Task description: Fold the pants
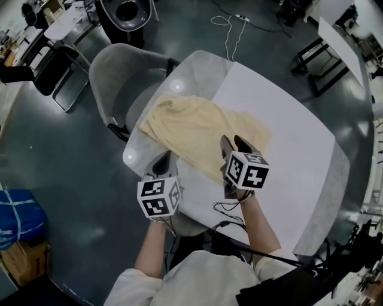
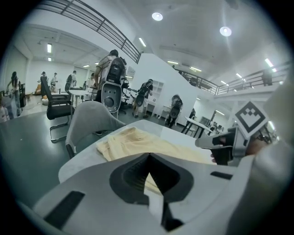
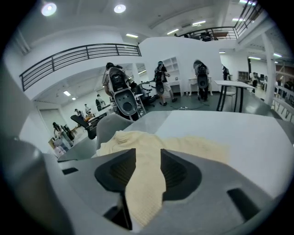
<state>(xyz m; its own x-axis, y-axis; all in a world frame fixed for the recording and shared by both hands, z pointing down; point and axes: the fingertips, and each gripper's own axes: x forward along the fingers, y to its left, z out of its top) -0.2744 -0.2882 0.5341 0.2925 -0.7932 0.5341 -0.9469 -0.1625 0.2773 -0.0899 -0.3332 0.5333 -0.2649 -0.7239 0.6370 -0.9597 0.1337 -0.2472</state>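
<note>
Pale yellow pants (image 1: 197,128) lie crumpled on the near left part of the white table (image 1: 293,137). My left gripper (image 1: 164,158) is at their near left edge by the table's rim. In the left gripper view its jaw tips (image 2: 148,156) meet, with a sliver of yellow cloth (image 2: 149,183) between the jaws. My right gripper (image 1: 234,143) rests on the pants' near right part. Its jaws (image 3: 143,156) stand apart, and a strip of the cloth (image 3: 142,183) lies loose between them. The right gripper (image 2: 216,142) also shows in the left gripper view.
A grey chair (image 1: 119,77) is pushed against the table's far left side. Beyond it stands a black office chair (image 1: 125,15). A blue bag (image 1: 18,218) and a cardboard box (image 1: 27,260) sit on the floor at left. The table's right half is bare white.
</note>
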